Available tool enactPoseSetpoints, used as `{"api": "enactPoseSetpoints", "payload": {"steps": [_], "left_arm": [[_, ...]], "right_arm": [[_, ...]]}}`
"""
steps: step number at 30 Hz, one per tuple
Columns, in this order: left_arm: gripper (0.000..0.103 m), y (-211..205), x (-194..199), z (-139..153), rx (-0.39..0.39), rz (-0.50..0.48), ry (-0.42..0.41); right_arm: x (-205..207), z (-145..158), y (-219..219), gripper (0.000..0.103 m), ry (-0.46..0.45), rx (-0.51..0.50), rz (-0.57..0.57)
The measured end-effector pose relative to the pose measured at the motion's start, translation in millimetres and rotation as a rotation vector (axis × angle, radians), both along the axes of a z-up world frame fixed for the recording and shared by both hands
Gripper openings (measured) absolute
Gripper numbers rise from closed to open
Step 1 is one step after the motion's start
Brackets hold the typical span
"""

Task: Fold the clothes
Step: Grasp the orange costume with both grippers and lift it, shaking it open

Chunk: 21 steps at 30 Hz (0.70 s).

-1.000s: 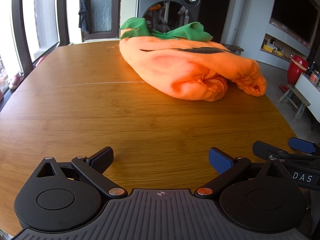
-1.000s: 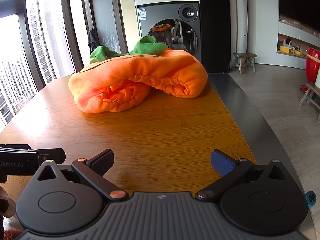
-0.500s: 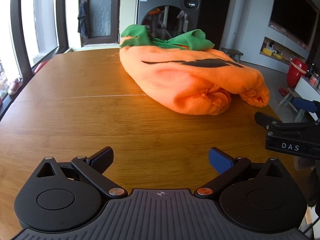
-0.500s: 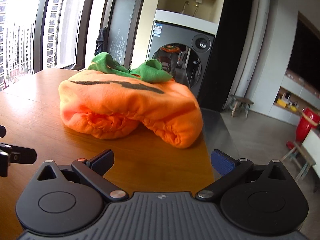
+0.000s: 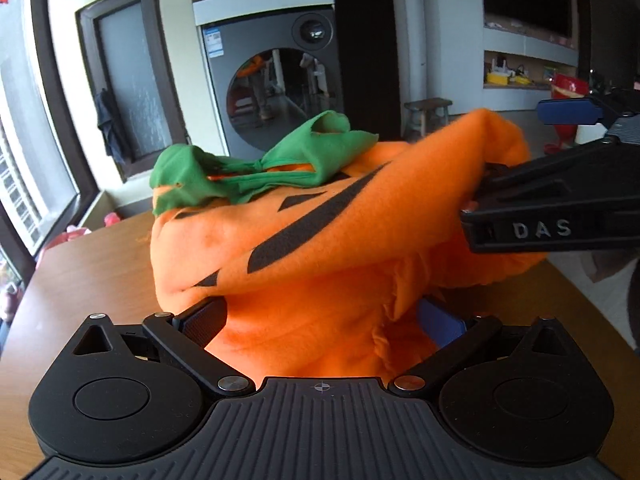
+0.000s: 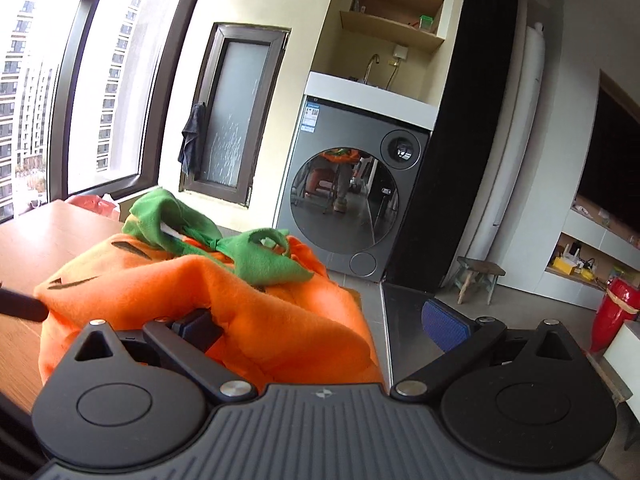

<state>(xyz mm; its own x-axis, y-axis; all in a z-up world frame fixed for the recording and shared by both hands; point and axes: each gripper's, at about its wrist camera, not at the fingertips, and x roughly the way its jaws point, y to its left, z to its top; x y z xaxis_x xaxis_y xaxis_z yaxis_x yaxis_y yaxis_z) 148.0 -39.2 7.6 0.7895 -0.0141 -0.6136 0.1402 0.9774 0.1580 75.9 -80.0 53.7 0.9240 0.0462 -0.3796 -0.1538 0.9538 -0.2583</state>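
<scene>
Wooden surface (image 5: 80, 280) is carrying one orange pumpkin garment (image 5: 320, 248) with black markings and a green collar (image 5: 256, 168). Left gripper (image 5: 320, 320) is sitting low at the near edge of the garment, jaws spread wide, orange fleece bulging between its fingers (image 5: 204, 320); whether it is pinching any cloth cannot be told. Right gripper (image 6: 320, 326) is standing wide open too, its left finger (image 6: 198, 330) pressing into a fold of the garment, its blue-padded right finger (image 6: 444, 326) hanging clear over the floor beyond the surface edge. Washing machine (image 6: 352, 184) is standing behind, its drum contents not discernible; an open shelf (image 6: 394, 8) above is holding small unclear items.
</scene>
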Motion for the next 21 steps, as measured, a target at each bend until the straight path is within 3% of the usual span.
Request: {"api": "enactPoseSetpoints", "payload": {"steps": [1, 5, 7, 9, 12, 15, 17, 19, 21], "left_arm": [[0.103, -2.3, 8.4, -5.6, 0.043, 0.013, -0.002], [0.103, 36.6, 14.8, -9.6, 0.072, 0.108, 0.0], [0.103, 55.0, 15.4, -3.8, 0.124, 0.132, -0.023], [0.103, 70.2, 0.8, 10.1, 0.186, 0.138, -0.084], [0.103, 88.8, -41.4, 41.9, 0.24, 0.15, -0.214], [0.103, 107.4, -83.5, 73.7, 0.293, 0.161, -0.344], [0.103, 119.8, -111.6, 94.9, 0.328, 0.168, -0.431], [0.103, 132.2, -139.7, 116.1, 0.363, 0.175, -0.518], [0.103, 128.8, -151.9, 96.6, 0.361, 0.13, -0.457]], "right_arm": [[-1.0, -8.7, 1.2, 0.103, 0.028, -0.014, 0.001], [-4.6, -43.9, 12.0, 0.103, 0.093, -0.13, 0.001], [-2.3, -49.8, 20.5, 0.103, 0.034, -0.207, -0.059], [2.2, -29.6, 21.5, 0.103, -0.081, -0.218, -0.141], [-7.5, 30.8, 9.2, 0.103, -0.22, -0.125, -0.174], [-31.5, 64.9, 9.2, 0.103, -0.321, -0.179, -0.17], [-48.6, 67.1, 5.7, 0.103, -0.281, -0.176, -0.141], [-65.9, 55.5, 0.1, 0.103, -0.139, -0.124, -0.064], [-83.6, 36.2, -3.9, 0.103, 0.02, -0.081, 0.016]]}}
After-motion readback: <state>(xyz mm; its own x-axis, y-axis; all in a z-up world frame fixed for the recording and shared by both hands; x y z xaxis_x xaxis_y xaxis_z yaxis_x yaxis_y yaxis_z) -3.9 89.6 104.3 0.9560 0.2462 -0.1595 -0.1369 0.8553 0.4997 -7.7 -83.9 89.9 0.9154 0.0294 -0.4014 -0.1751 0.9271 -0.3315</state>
